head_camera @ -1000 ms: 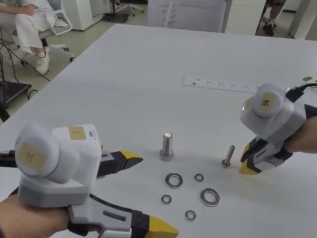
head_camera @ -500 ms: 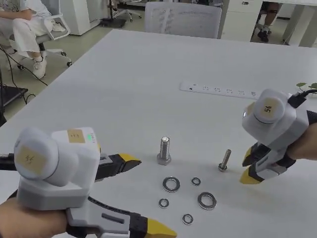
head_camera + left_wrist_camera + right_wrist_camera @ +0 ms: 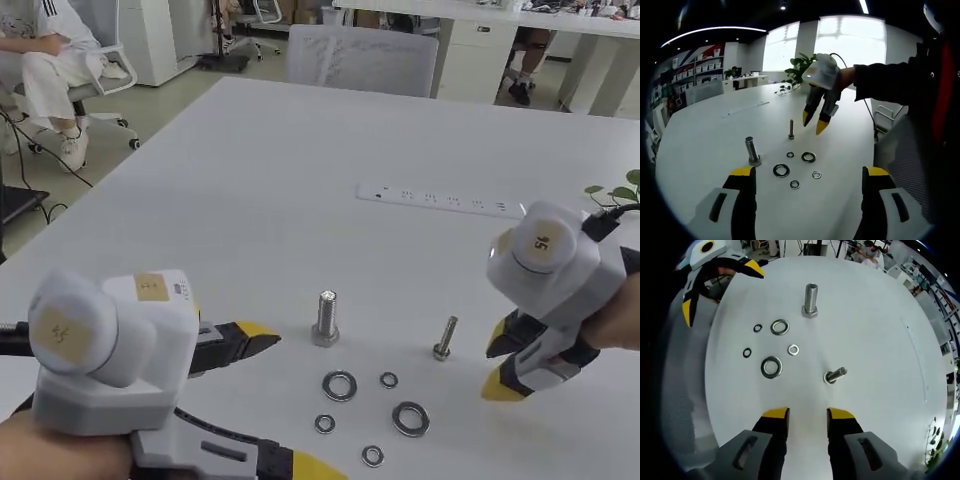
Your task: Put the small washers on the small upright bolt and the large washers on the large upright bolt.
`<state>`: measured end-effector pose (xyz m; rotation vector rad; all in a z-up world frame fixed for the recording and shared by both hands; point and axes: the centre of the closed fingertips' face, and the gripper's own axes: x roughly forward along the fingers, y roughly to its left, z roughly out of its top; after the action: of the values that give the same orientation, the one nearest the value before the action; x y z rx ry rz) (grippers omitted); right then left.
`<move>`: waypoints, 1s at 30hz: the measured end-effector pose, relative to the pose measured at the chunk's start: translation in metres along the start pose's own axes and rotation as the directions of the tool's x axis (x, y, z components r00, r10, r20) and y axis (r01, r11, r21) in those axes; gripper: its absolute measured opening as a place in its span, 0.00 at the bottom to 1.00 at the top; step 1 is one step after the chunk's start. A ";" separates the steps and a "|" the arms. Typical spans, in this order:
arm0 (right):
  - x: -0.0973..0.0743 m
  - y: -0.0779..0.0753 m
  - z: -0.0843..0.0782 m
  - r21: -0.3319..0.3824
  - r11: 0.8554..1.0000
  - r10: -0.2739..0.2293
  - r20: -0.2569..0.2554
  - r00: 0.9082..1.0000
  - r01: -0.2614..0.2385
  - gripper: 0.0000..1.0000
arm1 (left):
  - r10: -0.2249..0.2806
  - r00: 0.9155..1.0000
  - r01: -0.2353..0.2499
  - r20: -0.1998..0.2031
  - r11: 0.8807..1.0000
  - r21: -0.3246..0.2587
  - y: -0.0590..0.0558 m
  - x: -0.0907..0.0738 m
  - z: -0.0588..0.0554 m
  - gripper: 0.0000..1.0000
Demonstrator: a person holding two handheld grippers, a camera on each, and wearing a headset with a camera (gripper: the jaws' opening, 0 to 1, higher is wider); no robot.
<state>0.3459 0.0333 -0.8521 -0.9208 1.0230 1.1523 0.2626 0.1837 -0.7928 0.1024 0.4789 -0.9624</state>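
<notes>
Five washers to sort, none on a bolt yet: two large washers (image 3: 339,385) and three small washers (image 3: 389,380), loose and flat on the white table (image 3: 250,200), just in front of the large bolt (image 3: 326,318) and the small bolt (image 3: 444,338), both standing on their heads and well apart from each other. Nothing held in either tool: left gripper (image 3: 293,400) spread wide and low at the near edge of the cluster, right gripper (image 3: 808,413) parted by a narrower gap, empty, hovering just beside the small bolt. Begin, probably, with the small washer nearest the small bolt, closest to the right gripper. Come down steeply, set one jaw tip outside the rim and the other at the hole or far rim, and pinch lightly; expect a thin flat ring to skid on the smooth top. Lift level, centre the hole over the thread tip, release low. Avoid nudging the small bolt, likely easy to topple. Match size before each pick.
</notes>
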 end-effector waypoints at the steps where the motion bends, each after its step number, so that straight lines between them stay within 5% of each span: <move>1: -0.001 0.001 0.001 -0.005 1.000 -0.002 0.001 1.000 0.002 0.32 | 0.000 1.000 0.000 0.001 1.000 0.001 0.000 0.000 0.000 0.87; 30: 0.009 0.047 0.045 -0.114 0.992 0.061 0.011 0.998 -0.060 0.34 | 0.019 0.999 -0.020 0.042 1.000 0.024 -0.002 -0.010 0.012 0.87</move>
<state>0.3079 0.0867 -0.8510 -0.9748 0.9873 1.2768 0.2604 0.1868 -0.7776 0.1087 0.4275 -0.9497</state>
